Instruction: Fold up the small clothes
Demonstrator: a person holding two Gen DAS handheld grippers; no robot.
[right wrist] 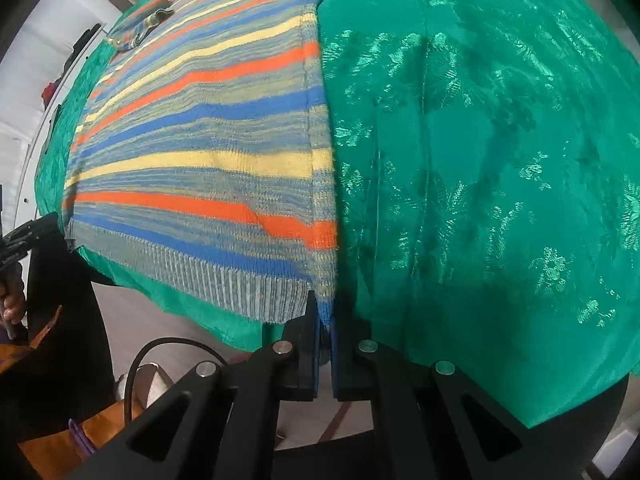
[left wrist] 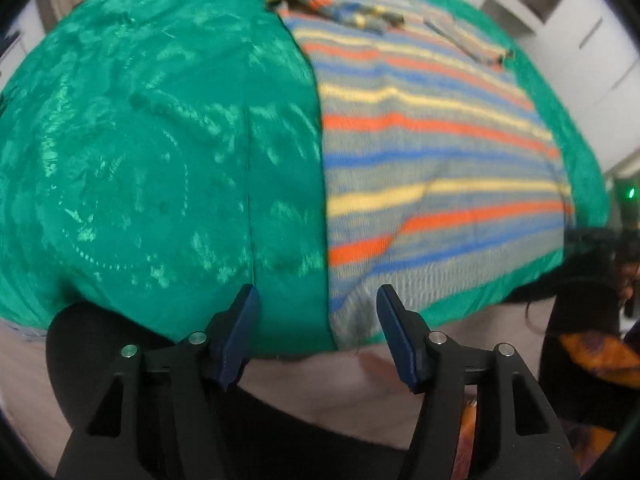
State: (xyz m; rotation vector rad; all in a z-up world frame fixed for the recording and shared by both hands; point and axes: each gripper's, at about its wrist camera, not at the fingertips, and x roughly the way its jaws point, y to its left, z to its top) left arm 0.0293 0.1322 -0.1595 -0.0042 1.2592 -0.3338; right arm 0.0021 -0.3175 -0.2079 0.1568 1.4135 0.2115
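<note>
The sweater [left wrist: 432, 168] lies flat on the tablecloth [left wrist: 140, 160], ahead and right of the left gripper [left wrist: 318, 300], whose jaws stand apart over the near table edge. The right gripper [right wrist: 325, 320] pinches the sweater's near hem corner, with the garment stretching ahead-left and cloth to the right.

**Item count: one garment, one cloth, two grippers**

One striped knitted sweater [left wrist: 432, 152] lies across the right half of the left wrist frame. One green patterned tablecloth [left wrist: 160, 160] fills the left. Two grippers counted: left gripper [left wrist: 318, 300] at lower centre, right gripper [right wrist: 325, 320] at lower centre of its view. Two fingers each.
</note>
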